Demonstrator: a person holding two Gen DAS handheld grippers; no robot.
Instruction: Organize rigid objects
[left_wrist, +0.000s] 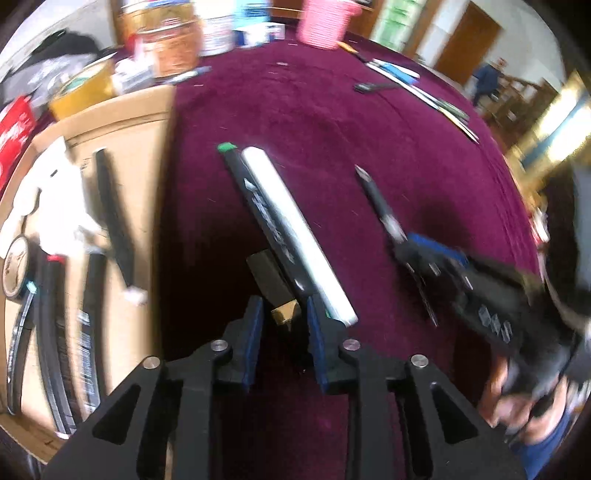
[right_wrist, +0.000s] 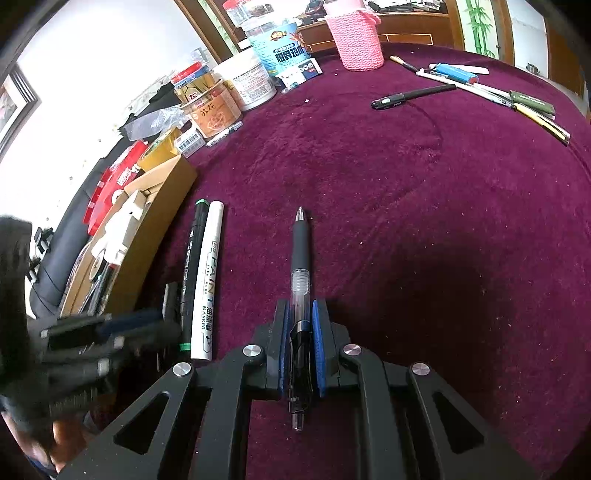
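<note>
My right gripper (right_wrist: 300, 314) is shut on a pen (right_wrist: 301, 254) with a black grip and a clear barrel, its tip pointing away over the maroon cloth. In the left wrist view the same pen (left_wrist: 376, 199) sticks out of the blurred right gripper (left_wrist: 404, 245). My left gripper (left_wrist: 283, 301) points steeply down; a small black block with a gold end (left_wrist: 271, 277) lies between its blue pads, with a thin gap on each side. A black marker with green caps (left_wrist: 258, 206) and a white paint marker (left_wrist: 295, 229) lie side by side just beyond it.
An open cardboard box (left_wrist: 122, 122) holding several pens and markers sits on the left. Cans and tubs (right_wrist: 255, 81) and a pink knitted holder (right_wrist: 356, 40) stand at the back. More pens (right_wrist: 491, 92) and a black pen (right_wrist: 413, 94) lie far right.
</note>
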